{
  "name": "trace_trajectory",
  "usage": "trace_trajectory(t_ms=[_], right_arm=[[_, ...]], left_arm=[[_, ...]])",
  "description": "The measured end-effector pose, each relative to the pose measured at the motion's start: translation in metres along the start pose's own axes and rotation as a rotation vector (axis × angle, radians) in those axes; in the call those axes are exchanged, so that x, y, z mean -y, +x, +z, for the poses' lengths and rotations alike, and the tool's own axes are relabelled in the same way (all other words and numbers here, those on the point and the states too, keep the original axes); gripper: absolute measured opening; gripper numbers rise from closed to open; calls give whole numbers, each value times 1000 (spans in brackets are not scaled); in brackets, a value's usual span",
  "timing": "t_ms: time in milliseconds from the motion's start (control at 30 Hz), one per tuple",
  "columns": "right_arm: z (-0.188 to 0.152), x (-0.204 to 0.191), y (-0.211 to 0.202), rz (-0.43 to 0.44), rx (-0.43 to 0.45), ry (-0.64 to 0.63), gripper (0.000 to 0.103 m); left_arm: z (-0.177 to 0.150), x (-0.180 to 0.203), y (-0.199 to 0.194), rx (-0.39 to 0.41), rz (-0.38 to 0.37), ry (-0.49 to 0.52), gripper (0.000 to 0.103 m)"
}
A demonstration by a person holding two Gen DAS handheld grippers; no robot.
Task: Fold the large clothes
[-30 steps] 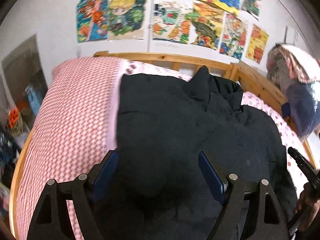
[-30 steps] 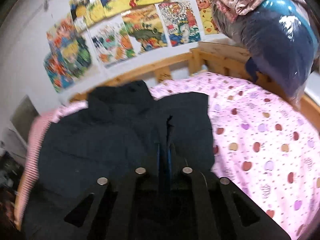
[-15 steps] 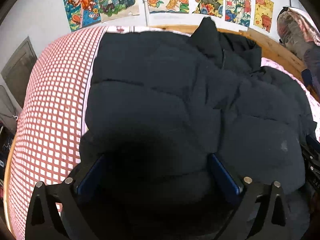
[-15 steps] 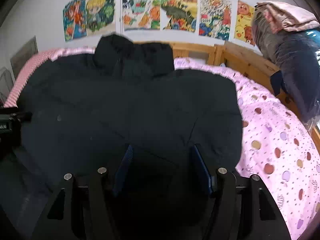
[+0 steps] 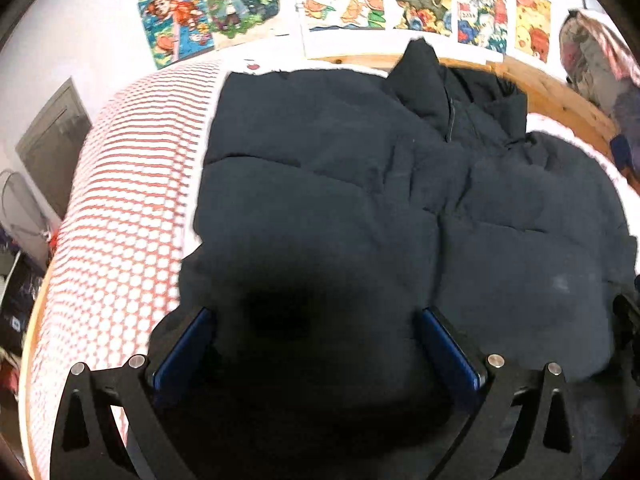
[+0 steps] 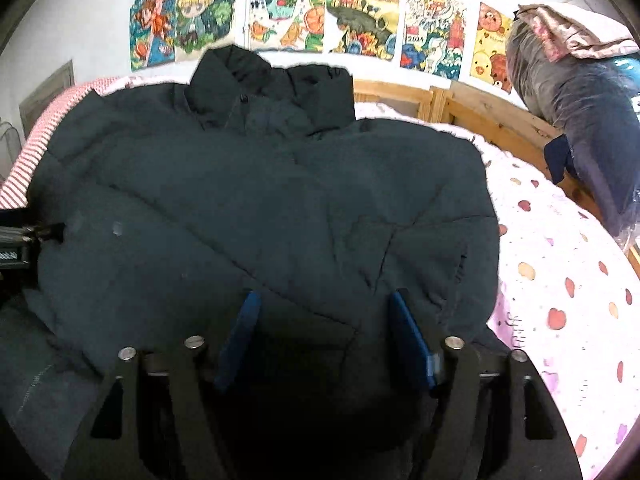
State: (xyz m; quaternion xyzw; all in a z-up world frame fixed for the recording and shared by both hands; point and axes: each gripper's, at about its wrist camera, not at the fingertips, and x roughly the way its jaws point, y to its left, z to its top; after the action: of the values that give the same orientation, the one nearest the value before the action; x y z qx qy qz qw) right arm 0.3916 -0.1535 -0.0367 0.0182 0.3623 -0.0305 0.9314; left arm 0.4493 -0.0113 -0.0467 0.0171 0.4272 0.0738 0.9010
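A big black puffy jacket (image 5: 360, 200) is spread on the bed (image 6: 560, 280). At its left side, the left gripper (image 5: 312, 340) is held wide open over it. At its right side, the right gripper (image 6: 324, 332) is being opened, with nothing pinched.

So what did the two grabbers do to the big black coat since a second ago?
The right gripper was pinched shut on the black jacket and its jaws are opening, letting go. The left gripper opened wider. Both came down closer over the jacket. The jacket stayed spread on the bed, collar toward the wall drawings.
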Motion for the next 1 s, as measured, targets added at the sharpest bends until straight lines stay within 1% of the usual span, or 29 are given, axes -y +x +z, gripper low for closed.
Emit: trace_trajectory(t_ms=[100,167,300,367,467,533,633,733,833,900,1000], right_arm=[[3,9,-30,46,36,26,70],[6,16,-49,59,48,38,77],[12,33,-94,114,79,79,79],[14,41,-124,142,107,80,87],[12,47,-163,173,132,65,90],[10,49,-188,178,151,47,91],[9,51,-225,192,187,35,95],[9,53,-256,218,209,42,97],[12,54,-279,264,215,34,97],[16,55,-291,291,215,21,97],[23,55,-299,319,211,0,97]], left_arm=[[-4,0,-43,32,-78,-36,103],[-7,2,-73,56,-108,-41,103],[-20,2,-129,108,-163,-58,103],[-28,1,-162,136,-179,-62,103],[-37,-3,-202,175,-181,-52,103],[-46,-6,-236,219,-194,-38,103],[-52,-11,-276,262,-200,-23,103],[-57,-13,-306,265,-209,-16,103],[-59,-11,-327,258,-183,13,103],[-58,-9,-335,250,-166,22,103],[-46,-13,-341,232,-134,-7,103]])
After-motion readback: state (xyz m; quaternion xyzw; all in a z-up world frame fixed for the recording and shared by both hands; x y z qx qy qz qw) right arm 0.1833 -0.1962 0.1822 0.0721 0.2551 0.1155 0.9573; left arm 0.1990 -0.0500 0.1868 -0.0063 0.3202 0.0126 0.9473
